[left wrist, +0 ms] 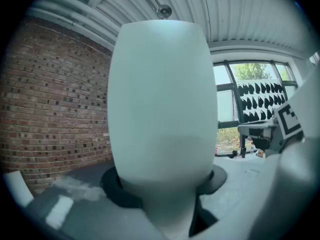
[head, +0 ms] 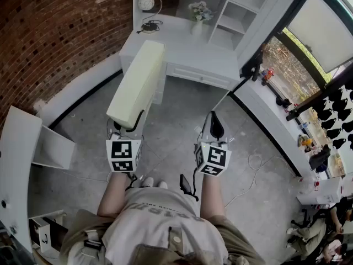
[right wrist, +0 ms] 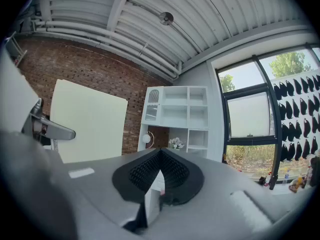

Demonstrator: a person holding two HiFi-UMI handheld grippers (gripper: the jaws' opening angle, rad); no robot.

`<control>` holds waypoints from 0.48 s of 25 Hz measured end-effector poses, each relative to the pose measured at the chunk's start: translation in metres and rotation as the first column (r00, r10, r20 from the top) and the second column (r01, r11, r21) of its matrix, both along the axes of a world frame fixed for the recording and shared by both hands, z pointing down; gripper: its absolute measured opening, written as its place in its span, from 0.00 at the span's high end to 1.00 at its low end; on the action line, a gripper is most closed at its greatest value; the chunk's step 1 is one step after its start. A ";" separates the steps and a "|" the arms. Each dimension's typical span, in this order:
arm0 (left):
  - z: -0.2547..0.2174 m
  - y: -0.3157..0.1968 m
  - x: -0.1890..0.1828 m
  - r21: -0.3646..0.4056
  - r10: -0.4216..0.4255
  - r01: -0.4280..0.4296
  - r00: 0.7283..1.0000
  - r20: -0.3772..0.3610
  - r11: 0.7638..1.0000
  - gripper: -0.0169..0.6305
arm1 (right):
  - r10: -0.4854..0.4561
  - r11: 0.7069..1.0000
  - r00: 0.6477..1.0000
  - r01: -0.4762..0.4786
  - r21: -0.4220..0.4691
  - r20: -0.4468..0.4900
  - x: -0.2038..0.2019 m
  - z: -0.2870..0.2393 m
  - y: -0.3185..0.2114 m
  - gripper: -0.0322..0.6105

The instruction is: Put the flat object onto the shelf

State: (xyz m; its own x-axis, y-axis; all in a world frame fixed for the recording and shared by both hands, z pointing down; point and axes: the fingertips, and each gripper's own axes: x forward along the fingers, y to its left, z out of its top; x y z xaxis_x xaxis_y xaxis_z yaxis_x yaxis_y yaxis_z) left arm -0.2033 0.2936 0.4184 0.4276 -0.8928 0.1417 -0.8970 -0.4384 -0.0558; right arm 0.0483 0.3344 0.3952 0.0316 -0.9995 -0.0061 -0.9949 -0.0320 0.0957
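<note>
The pale cream, flat rectangular panel (head: 138, 81) stands on edge in the left hand-held gripper (head: 128, 130), reaching up and forward from its jaws. In the left gripper view its narrow edge fills the space straight ahead of that hand-held gripper. The jaws stand fairly wide apart and press on the panel's lower end from both sides, so it is held clear of the grey floor (head: 176, 126).

The step in hand looks like the carry: the panel is gripped but not yet on the shelf. The white open shelf unit (head: 231, 10) rises ahead of both hand-held grippers, past the panel's far end, above a white worktop (head: 187, 54) with drawers. A small round lamp (head: 146, 4) and a vase of flowers (head: 198, 16) already sit there, forward of the left hand-held gripper.

The next move probably calls for bringing the panel nearer, tipping it from upright to flat, and sliding it into a free compartment without striking the lamp or vase.

The right hand-held gripper (head: 212, 127) hangs just to the right of the left one, apart from the panel. Its ribbed black pads (right wrist: 150, 171) are closed together with nothing between them.
</note>
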 end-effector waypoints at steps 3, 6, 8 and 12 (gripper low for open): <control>-0.002 0.001 0.003 0.001 -0.001 0.001 1.000 0.001 1.000 0.58 | 0.001 1.000 1.000 -0.001 0.002 -0.010 0.002 -0.001 0.002 0.95; -0.002 0.002 0.005 0.004 -0.001 0.001 1.000 0.001 1.000 0.58 | -0.004 1.000 1.000 0.004 0.001 -0.018 0.003 0.000 0.003 0.95; -0.002 0.003 0.007 0.002 -0.002 0.002 1.000 0.001 1.000 0.58 | -0.003 1.000 1.000 0.003 0.002 -0.020 0.004 0.000 0.003 0.95; -0.002 0.005 0.010 -0.001 -0.004 0.004 1.000 -0.001 1.000 0.58 | -0.002 1.000 1.000 0.002 0.000 -0.021 0.009 0.000 0.007 0.95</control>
